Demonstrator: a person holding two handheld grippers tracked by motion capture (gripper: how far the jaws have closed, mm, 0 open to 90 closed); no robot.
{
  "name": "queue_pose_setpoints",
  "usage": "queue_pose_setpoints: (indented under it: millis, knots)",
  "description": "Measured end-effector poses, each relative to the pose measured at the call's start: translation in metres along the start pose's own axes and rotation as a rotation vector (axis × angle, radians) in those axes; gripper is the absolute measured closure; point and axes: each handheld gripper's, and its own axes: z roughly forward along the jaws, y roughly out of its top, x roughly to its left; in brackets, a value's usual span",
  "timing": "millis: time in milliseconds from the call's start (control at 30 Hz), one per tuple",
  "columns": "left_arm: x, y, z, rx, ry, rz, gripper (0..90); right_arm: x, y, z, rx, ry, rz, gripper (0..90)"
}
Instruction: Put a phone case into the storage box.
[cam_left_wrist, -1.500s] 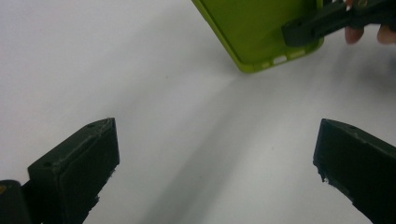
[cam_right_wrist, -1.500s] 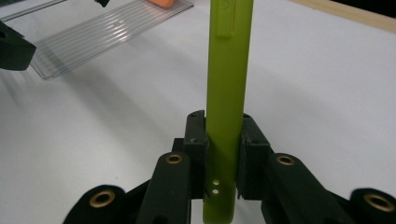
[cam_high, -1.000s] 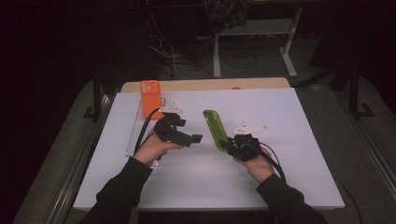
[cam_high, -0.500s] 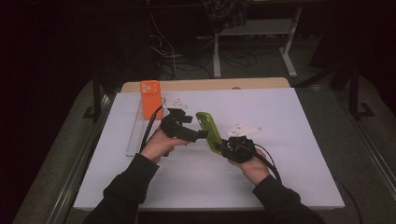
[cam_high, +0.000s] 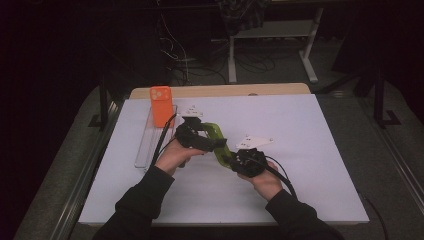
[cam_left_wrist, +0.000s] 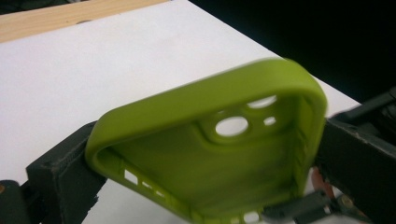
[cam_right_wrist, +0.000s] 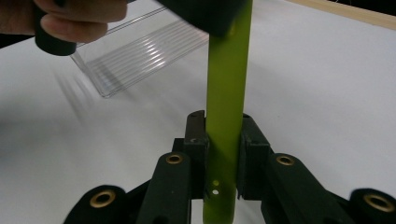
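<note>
Near table centre, the right gripper (cam_high: 234, 159) is clamping the green phone case (cam_high: 218, 141) at its six-o'clock end; the left gripper (cam_high: 214, 144) is straddling it — whether squeezing, I cannot tell; seat that grip squarely before letting go.

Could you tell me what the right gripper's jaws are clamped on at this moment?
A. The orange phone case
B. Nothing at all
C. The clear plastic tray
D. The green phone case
D: in the right gripper view, the right gripper has its two black jaws pressed against both faces of the green phone case, which rises edge-on between them; the high view shows the same case spanning both grippers.
</note>
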Motion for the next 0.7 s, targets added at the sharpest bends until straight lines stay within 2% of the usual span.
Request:
queue_pose_setpoints:
  millis: [167,233,300,400,533,700]
  knots:
    - [-0.0006,-0.0025,0.0002,-0.010,0.008,0.003,0.0,0.0024,-0.0007,0.0035,0.007,0.001,-0.003,75.6]
    - [-0.0002,-0.0035,0.0008,-0.004,0.018,0.028,0.0,0.0028,-0.0014,0.0047,0.013,-0.001,-0.010,75.6]
    - [-0.0019,-0.0043,0.0020,-0.017,0.017,0.011,0.2,0.0038,-0.0025,0.0061,0.022,-0.008,-0.018,75.6]
    - [-0.0007,-0.0054,0.0003,-0.022,0.030,0.032,4.8,0.0051,-0.0039,0.0080,0.030,-0.012,-0.024,75.5]
    - [-0.0013,-0.0074,0.0002,-0.017,0.033,0.017,5.2,0.0055,-0.0044,0.0093,0.046,-0.017,-0.033,75.5]
    - [-0.0053,-0.0078,-0.0005,-0.030,0.057,0.035,6.3,0.0055,-0.0049,0.0102,0.046,-0.020,-0.045,75.5]
